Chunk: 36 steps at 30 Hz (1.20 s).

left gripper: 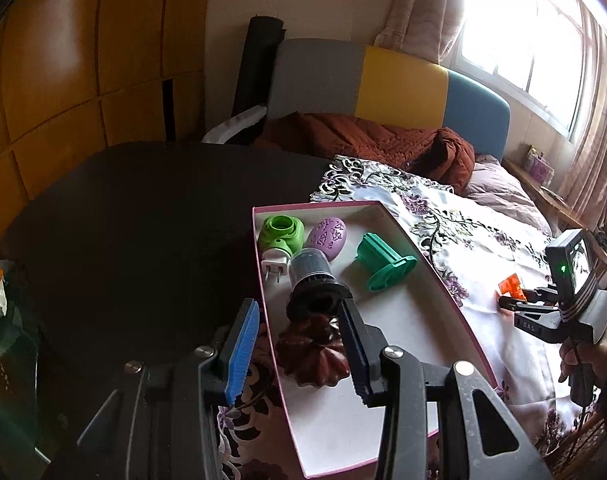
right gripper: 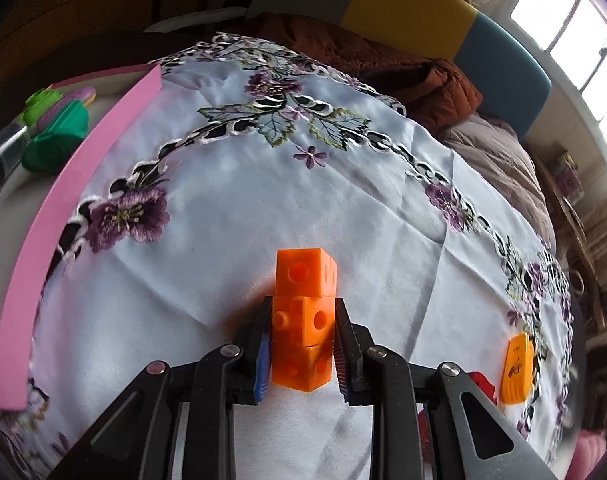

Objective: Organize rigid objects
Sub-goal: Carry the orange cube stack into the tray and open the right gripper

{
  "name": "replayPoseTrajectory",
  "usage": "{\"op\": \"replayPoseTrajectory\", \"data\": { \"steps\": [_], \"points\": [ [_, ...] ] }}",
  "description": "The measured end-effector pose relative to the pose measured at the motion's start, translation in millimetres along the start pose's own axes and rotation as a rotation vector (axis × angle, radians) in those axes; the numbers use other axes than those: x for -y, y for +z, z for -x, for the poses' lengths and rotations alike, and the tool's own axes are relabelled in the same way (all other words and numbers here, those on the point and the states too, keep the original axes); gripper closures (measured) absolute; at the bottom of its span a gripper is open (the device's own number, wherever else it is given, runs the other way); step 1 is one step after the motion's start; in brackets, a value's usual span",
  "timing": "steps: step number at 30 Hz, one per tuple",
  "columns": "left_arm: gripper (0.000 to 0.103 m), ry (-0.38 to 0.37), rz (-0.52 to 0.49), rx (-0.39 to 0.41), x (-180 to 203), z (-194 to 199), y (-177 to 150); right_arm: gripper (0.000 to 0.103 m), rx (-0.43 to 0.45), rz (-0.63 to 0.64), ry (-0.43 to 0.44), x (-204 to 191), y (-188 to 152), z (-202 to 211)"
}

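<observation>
A pink-rimmed white box (left gripper: 443, 300) lies on the flowered cloth. In it are a green plug-in device (left gripper: 281, 234), a purple egg (left gripper: 327, 238), a teal part (left gripper: 383, 264), a black-and-clear cylinder (left gripper: 313, 280) and a brown fluted piece (left gripper: 315, 354). My left gripper (left gripper: 299, 356) is open, its fingers on either side of the brown piece and the cylinder's black end. My right gripper (right gripper: 301, 354) is shut on a stack of three orange cubes (right gripper: 303, 320) just above the cloth; it also shows in the left wrist view (left gripper: 515, 300).
An orange flat object (right gripper: 515, 370) and a red object (right gripper: 483, 386) lie on the cloth at right. The box's pink wall (right gripper: 63, 224) runs along the left. A dark surface (left gripper: 143, 240) lies left of the box. A bed with a rust quilt (left gripper: 383, 140) is behind.
</observation>
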State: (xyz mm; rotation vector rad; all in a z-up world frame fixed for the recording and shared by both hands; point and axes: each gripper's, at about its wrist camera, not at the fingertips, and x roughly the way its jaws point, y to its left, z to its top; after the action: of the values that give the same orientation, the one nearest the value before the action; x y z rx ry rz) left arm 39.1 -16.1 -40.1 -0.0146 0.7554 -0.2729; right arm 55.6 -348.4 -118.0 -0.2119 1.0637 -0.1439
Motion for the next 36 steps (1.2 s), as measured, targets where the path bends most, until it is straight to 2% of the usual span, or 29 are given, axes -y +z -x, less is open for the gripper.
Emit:
{"op": "replayPoseTrajectory", "data": {
  "steps": [4,9,17,23,28,36],
  "points": [
    [0.062,-0.001,0.015,-0.005,-6.6,-2.3,-2.0,0.077,0.000,-0.075,0.054,-0.9,4.4,8.7],
    [0.062,0.001,0.040,-0.010,-13.9,-4.0,-3.6,0.077,0.057,-0.128,0.142,-12.3,13.1,35.0],
    [0.062,0.009,0.073,-0.010,-23.8,-5.7,-4.0,0.077,0.197,-0.045,0.317,-66.4,38.3,92.1],
    [0.062,0.035,0.112,-0.003,-40.3,-4.1,-2.5,0.077,0.135,0.031,0.453,-121.4,49.4,87.1],
    [0.062,0.053,0.135,-0.003,-51.8,-3.6,-3.2,0.077,0.081,0.080,0.471,-155.2,53.7,70.7],
    [0.062,0.049,0.134,-0.024,-51.9,-8.5,-7.2,0.076,0.017,0.005,0.477,-177.8,76.2,25.0]
  ]
}}
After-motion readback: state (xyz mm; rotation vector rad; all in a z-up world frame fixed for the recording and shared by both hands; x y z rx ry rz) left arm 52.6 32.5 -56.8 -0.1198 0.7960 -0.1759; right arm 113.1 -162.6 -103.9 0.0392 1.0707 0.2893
